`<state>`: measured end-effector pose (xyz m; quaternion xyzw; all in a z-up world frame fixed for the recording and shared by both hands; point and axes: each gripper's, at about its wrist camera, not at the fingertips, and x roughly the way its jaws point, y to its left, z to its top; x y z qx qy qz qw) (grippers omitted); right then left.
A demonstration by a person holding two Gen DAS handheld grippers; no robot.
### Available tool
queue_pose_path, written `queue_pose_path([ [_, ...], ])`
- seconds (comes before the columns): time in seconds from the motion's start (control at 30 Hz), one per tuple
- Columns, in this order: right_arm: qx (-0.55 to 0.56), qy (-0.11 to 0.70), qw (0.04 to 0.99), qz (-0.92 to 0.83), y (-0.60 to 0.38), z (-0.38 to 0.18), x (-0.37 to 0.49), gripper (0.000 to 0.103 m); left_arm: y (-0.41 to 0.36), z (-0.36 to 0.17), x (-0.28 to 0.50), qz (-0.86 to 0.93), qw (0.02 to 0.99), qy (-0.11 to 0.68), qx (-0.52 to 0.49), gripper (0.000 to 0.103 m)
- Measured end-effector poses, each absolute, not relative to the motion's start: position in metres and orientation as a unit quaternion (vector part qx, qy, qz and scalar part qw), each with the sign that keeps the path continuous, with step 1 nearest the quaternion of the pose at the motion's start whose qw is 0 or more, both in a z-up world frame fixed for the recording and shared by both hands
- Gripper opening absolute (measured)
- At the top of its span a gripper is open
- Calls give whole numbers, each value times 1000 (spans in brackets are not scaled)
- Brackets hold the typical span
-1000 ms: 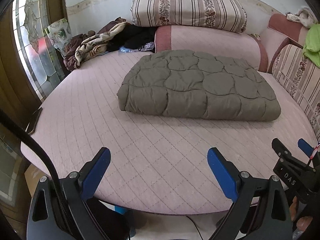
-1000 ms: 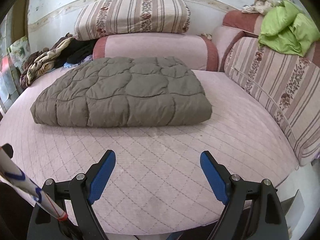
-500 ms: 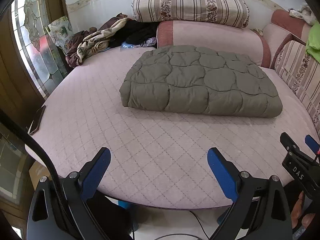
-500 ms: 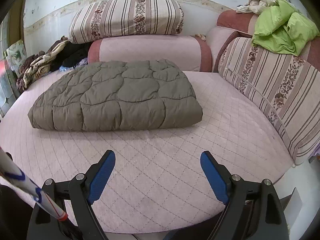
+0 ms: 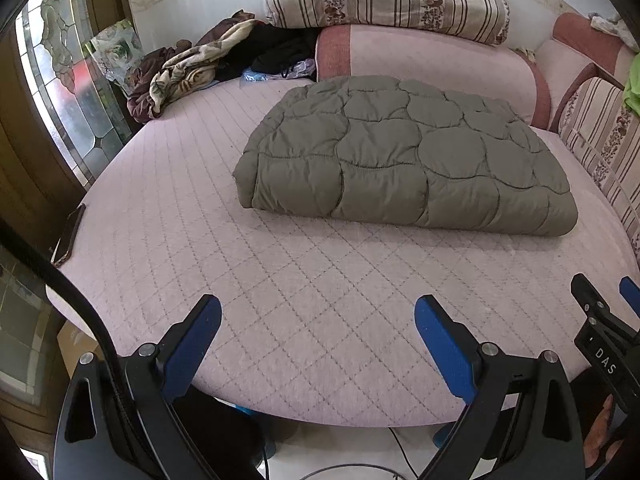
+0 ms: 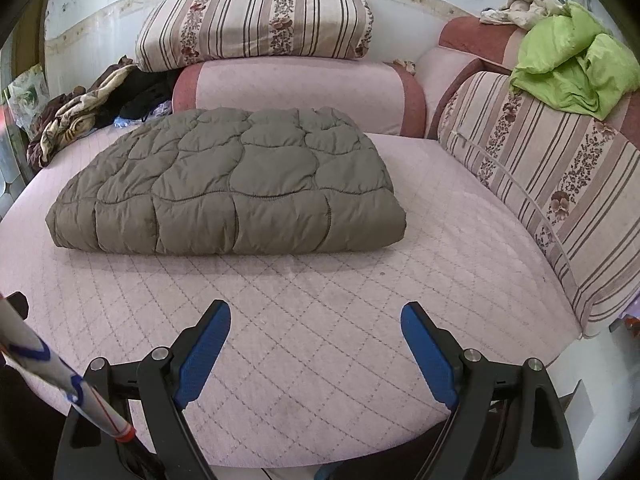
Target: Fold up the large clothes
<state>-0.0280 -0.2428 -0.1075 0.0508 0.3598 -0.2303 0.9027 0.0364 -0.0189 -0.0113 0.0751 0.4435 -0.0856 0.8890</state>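
Observation:
A grey-green quilted padded garment (image 5: 404, 156) lies folded into a thick rectangle in the middle of the pink quilted bed (image 5: 304, 296). It also shows in the right wrist view (image 6: 228, 184). My left gripper (image 5: 318, 320) is open and empty, held near the bed's front edge, well short of the garment. My right gripper (image 6: 316, 328) is open and empty, also over the front of the bed, apart from the garment. The right gripper's tips show at the right edge of the left wrist view (image 5: 608, 308).
Striped pillows (image 6: 256, 24) and pink bolsters (image 6: 300, 92) line the back and right. A heap of clothes (image 5: 188, 72) lies at the back left. A green garment (image 6: 572, 72) lies on the right cushions. A phone (image 5: 70, 234) rests on the bed's left edge, by a glass door (image 5: 60, 80).
Both grippers have pulled back and risen a little from the bed, so the folded garment looks farther off. Both stay open and empty. The garment has not moved.

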Motion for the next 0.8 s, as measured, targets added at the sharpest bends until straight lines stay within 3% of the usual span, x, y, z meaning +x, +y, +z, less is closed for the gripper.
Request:
queue_pose_path([
  [0.8,43,390,894,-218,-241,-125,-6,90,-26,-25,49,-97,882,455,79,97],
])
